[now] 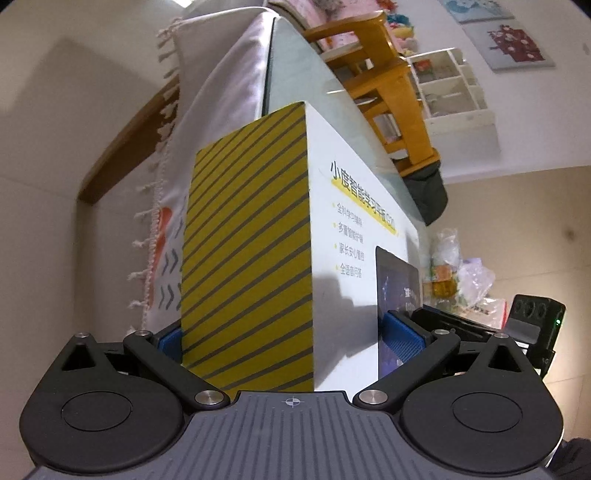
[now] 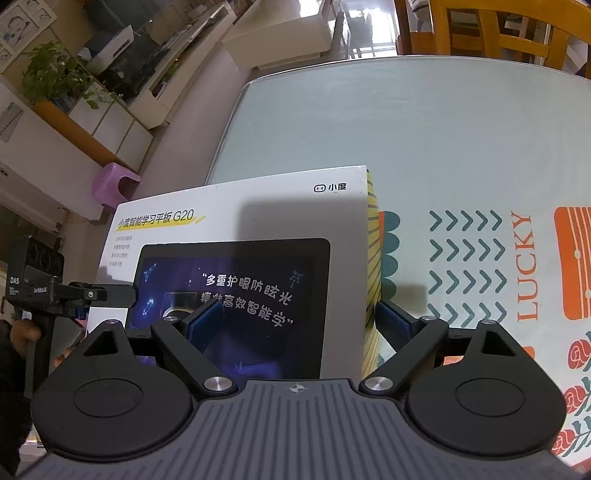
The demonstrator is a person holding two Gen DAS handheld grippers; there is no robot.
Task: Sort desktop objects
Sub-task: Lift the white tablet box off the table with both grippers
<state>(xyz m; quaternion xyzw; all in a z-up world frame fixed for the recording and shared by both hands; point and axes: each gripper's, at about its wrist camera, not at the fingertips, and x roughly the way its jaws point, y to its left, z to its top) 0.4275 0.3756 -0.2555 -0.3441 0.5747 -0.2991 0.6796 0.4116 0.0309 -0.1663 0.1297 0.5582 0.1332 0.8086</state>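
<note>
A white tablet box (image 1: 343, 229) with yellow striped sides stands on the table. In the left wrist view my left gripper (image 1: 288, 339) is shut on it, blue pads pressed on both faces. In the right wrist view the same box (image 2: 258, 206) shows its printed tablet picture, and my right gripper (image 2: 299, 325) is shut on its near end, one pad on the front face and one behind the striped edge. The left gripper (image 2: 92, 295) also shows at the box's left end in the right wrist view, and the right gripper (image 1: 532, 325) at the right of the left wrist view.
The table has a pale green glass top (image 2: 406, 129) and a patterned cloth (image 2: 517, 266) marked LUCKY. Wooden chairs (image 2: 495, 33) stand at the far side. A purple stool (image 2: 110, 188) is on the floor at left. Plastic bags (image 1: 461, 273) lie beyond the box.
</note>
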